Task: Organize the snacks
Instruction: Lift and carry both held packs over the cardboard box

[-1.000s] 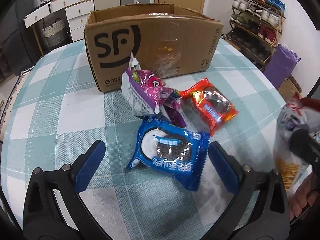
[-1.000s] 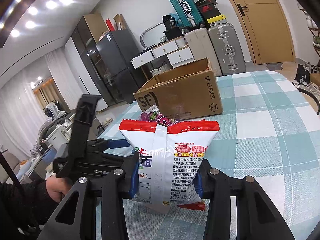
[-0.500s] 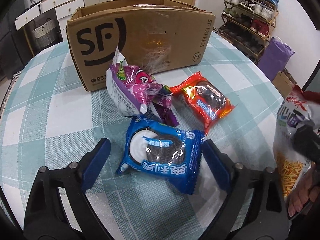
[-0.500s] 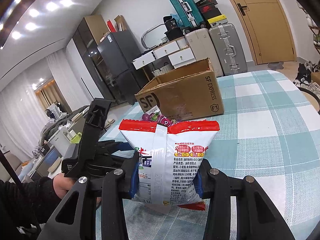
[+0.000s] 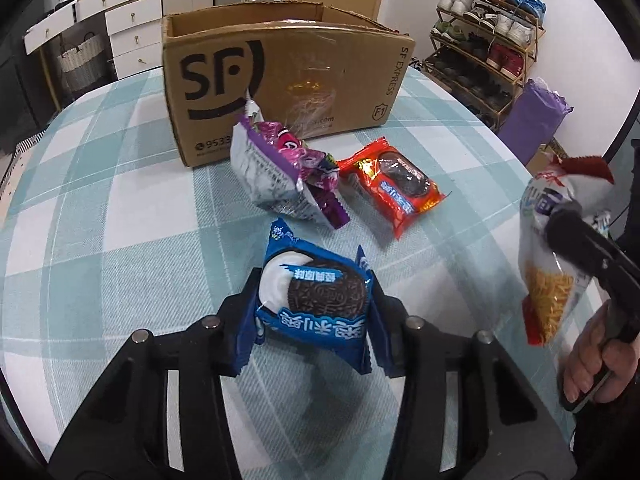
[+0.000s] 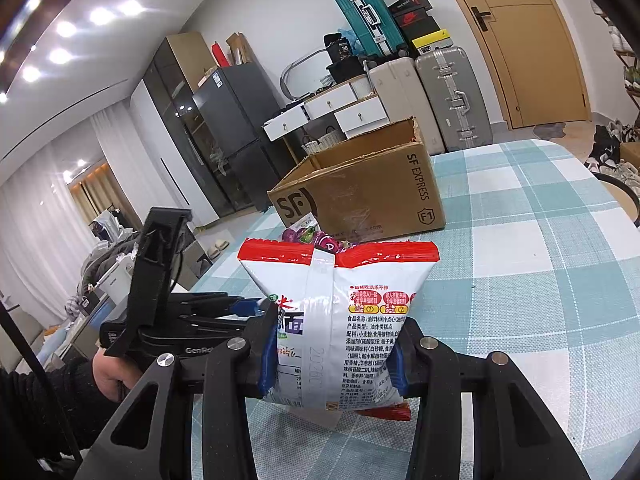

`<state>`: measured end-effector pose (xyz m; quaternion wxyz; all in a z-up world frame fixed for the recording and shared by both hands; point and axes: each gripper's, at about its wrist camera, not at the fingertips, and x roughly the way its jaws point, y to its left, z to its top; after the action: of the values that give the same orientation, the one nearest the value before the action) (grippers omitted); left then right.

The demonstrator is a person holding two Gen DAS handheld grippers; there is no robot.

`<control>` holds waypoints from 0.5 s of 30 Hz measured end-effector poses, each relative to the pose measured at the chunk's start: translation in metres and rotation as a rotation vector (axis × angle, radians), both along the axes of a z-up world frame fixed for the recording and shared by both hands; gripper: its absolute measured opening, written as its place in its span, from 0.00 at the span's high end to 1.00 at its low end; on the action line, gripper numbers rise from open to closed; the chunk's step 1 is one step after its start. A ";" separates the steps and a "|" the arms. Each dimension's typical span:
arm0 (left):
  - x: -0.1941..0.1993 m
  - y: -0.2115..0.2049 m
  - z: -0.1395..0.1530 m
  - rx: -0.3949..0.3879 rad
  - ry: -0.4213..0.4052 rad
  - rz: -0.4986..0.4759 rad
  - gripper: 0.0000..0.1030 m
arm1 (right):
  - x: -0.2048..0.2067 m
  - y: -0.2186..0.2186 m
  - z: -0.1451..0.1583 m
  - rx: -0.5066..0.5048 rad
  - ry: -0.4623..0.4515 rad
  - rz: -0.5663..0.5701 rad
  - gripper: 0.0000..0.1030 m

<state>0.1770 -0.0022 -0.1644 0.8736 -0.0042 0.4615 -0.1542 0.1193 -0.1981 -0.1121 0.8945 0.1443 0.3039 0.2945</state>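
Observation:
My left gripper [image 5: 314,308] is shut on a blue Oreo pack [image 5: 316,296] and holds it just above the checked tablecloth. Beyond it lie a purple snack bag [image 5: 280,172] and an orange cookie pack [image 5: 394,186], in front of an open SF cardboard box [image 5: 288,76]. My right gripper [image 6: 334,350] is shut on a white and red noodle snack bag [image 6: 340,320], held upright above the table. That bag also shows at the right of the left wrist view [image 5: 554,240]. The box [image 6: 360,196] stands behind it.
The round table [image 5: 100,200] has a teal checked cloth. A shoe rack [image 5: 484,52] and a purple bag [image 5: 532,120] stand beyond the table's right edge. Suitcases [image 6: 452,96], drawers and a fridge [image 6: 224,136] are behind the box.
My left gripper moved forward over the blue Oreo pack and shut on it. My right gripper stays shut on the noodle snack bag, hardly moving.

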 end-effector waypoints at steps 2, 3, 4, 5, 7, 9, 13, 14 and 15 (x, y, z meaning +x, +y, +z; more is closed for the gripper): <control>-0.007 0.007 0.004 -0.004 0.000 0.022 0.57 | -0.001 0.001 0.001 -0.005 -0.007 0.001 0.58; -0.011 0.013 0.006 -0.007 0.002 0.040 0.57 | -0.002 0.001 0.001 -0.010 -0.010 0.002 0.58; -0.014 0.017 0.007 -0.013 0.006 0.054 0.57 | -0.002 0.002 0.001 -0.017 -0.012 0.001 0.58; -0.019 0.022 0.009 -0.028 0.008 0.067 0.57 | -0.002 0.003 0.001 -0.023 -0.013 0.003 0.58; -0.026 0.029 0.011 -0.039 0.001 0.077 0.57 | -0.003 0.005 0.002 -0.034 -0.019 0.000 0.58; -0.035 0.037 0.015 -0.044 -0.009 0.094 0.57 | -0.008 0.005 0.004 -0.035 -0.042 -0.013 0.58; -0.049 0.047 0.025 -0.091 -0.022 0.129 0.57 | -0.020 0.013 0.007 -0.001 -0.048 0.010 0.58; -0.053 0.046 0.028 -0.097 -0.030 0.131 0.57 | -0.021 0.016 0.008 -0.006 -0.046 0.016 0.58; -0.057 0.047 0.031 -0.099 -0.039 0.129 0.57 | -0.023 0.018 0.008 -0.007 -0.042 0.025 0.58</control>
<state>0.1197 0.0444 -0.1338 0.8893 -0.0744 0.4350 -0.1203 0.0960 -0.1796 -0.1039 0.8974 0.1311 0.2881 0.3074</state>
